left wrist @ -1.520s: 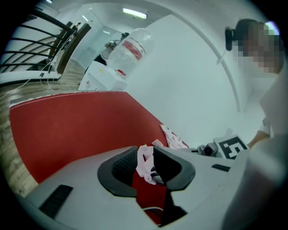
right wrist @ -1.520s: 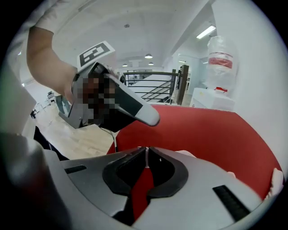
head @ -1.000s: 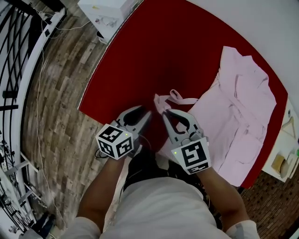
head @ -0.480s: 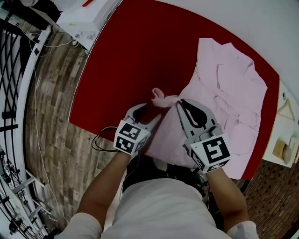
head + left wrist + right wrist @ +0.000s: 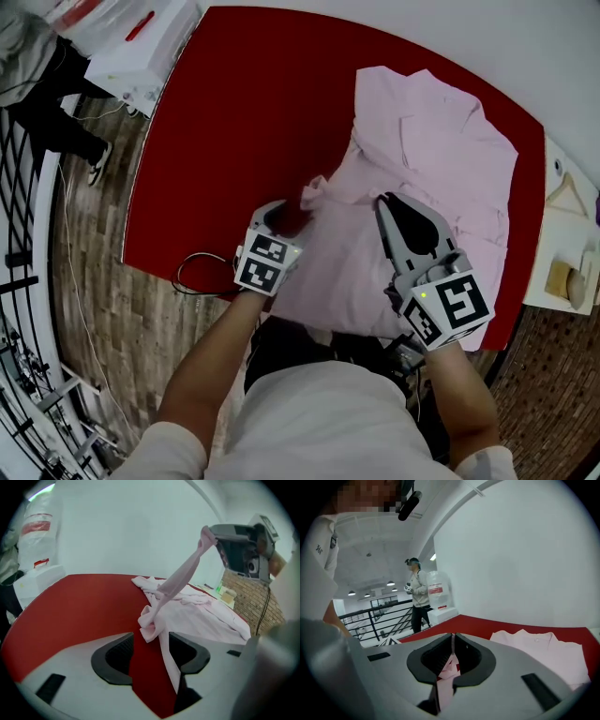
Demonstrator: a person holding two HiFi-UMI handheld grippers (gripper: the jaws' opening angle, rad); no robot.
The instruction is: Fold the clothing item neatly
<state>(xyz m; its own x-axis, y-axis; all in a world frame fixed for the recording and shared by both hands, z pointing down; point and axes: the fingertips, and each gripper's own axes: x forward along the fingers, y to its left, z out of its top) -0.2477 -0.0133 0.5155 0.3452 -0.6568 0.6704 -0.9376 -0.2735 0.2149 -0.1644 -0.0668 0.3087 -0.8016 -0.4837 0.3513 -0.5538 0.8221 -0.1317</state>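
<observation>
Right gripper [image 5: 452, 637] clamps a strip of the pink shirt [image 5: 441, 150]. Left gripper [image 5: 150, 641] has just been opening its jaws, and fabric hangs loose between them.

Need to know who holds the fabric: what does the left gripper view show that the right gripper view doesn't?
Only the left gripper view: the left gripper, whose jaws have just been opening, with the pink strip hanging loose between them and running up to the right gripper. Only the right gripper view: its jaws shut on that strip, and a person by a railing. Both: the pink garment on the red table.
</observation>
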